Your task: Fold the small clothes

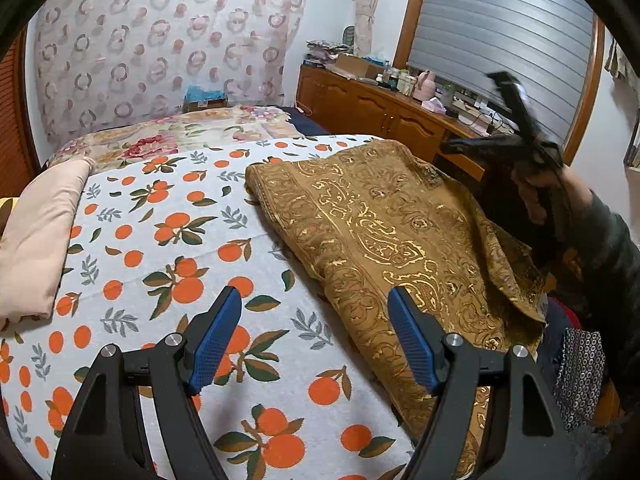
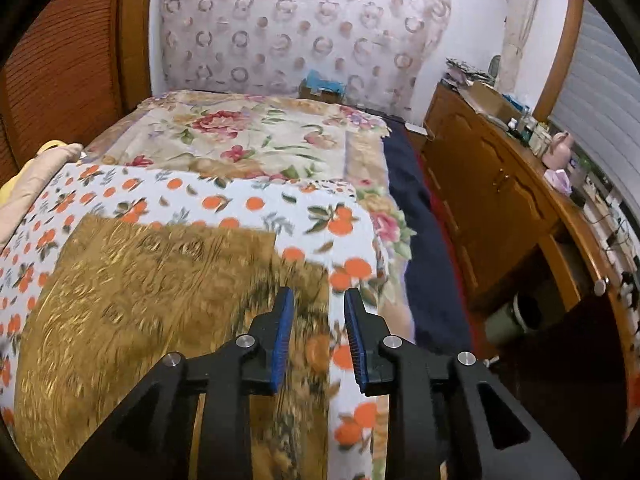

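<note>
1. Blue-padded left jaws (image 1: 316, 340) sit nearest the lens, standing wide apart with nothing between them, hovering over the orange-print sheet (image 1: 160, 248) beside the cloth's near-left edge.
2. Right jaws (image 2: 318, 340) are parted by a narrow gap, empty; the pads hover above the cloth's right border without pinching it. Picture is motion-blurred there.
3. Task item: brown-gold patterned cloth (image 1: 392, 240), lying mostly flat on the bed (image 2: 260, 140), over the orange-print sheet. Its right side drapes off the bed edge, and one corner hangs loose at the near right.
4. Handling, my judgement: thin, soft, light woven fabric, limp with no stiffness; metallic print may be slightly slick. Expect it to sag and slide when lifted, so each pinch should take a full bite at a hemmed corner.
5. Grip points: far-left corner and overhanging right corner look most accessible.
6. Open room: bare sheet lies left of the cloth, up to the folded pink blanket (image 1: 36, 240). Right side is tight, bounded by the bed edge and the wooden cabinet (image 2: 500, 208) nearby.
</note>
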Demonstrator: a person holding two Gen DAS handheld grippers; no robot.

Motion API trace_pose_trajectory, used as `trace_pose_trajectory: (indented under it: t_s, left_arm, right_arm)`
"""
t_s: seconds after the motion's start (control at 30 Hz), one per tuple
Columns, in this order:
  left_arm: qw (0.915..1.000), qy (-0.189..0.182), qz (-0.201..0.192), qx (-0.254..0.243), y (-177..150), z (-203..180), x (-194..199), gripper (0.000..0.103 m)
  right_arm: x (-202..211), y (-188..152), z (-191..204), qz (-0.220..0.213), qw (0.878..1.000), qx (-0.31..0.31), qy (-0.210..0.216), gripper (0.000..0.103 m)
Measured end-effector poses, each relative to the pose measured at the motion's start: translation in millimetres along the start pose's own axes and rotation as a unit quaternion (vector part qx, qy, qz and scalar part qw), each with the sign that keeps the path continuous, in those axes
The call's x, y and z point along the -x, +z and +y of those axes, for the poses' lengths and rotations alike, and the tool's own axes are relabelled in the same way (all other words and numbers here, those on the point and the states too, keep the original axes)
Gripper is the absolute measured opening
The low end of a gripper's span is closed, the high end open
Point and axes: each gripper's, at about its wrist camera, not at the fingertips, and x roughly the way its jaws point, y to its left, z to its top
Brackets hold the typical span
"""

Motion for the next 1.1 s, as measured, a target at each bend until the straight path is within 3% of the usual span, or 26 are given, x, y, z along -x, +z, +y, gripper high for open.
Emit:
trace_pose_trajectory:
  t_s: [0.17,0.23,0.33,0.43,0.73,0.77,0.83,0.9,1.1]
  left_arm:
    - [1.0000,0.007,-0.005,0.002,-2,-6,-2,0.076]
    - [0.9999,0.009,-0.007,0.003,-2,-9,-3,0.076]
    - [0.9998,0.014,-0.011,0.000,-3,-13,-3,0.076]
    - [0.9997,0.018,-0.015,-0.003,-5,-16,-2,0.076]
    - [0.9987,0.032,-0.038,0.002,-4,-18,6,0.076]
    - [0.9987,0.033,-0.039,0.003,-4,-17,7,0.076]
    - [0.9987,0.033,-0.039,0.005,-4,-17,6,0.076]
    - [0.9987,0.033,-0.039,0.004,-4,-17,6,0.076]
    - [0.9992,0.025,-0.032,-0.003,-5,-22,2,0.076]
  right_arm:
    - [41,-47,27,-0.019,0.998,0.008,0.063,0.043]
    - [57,-69,37,-0.025,0.996,0.006,0.085,0.053]
    - [73,-100,45,-0.031,0.995,0.007,0.099,0.061]
    - [79,-118,58,-0.029,0.994,0.013,0.100,0.062]
    - [66,-122,69,0.004,0.994,0.023,0.102,0.062]
    - [71,-122,67,0.002,0.994,0.023,0.104,0.058]
    - [71,-123,65,0.000,0.994,0.025,0.111,0.026]
    - [77,-126,60,-0.008,0.993,0.025,0.111,0.008]
    - [106,-133,34,-0.049,0.994,-0.003,0.098,0.002]
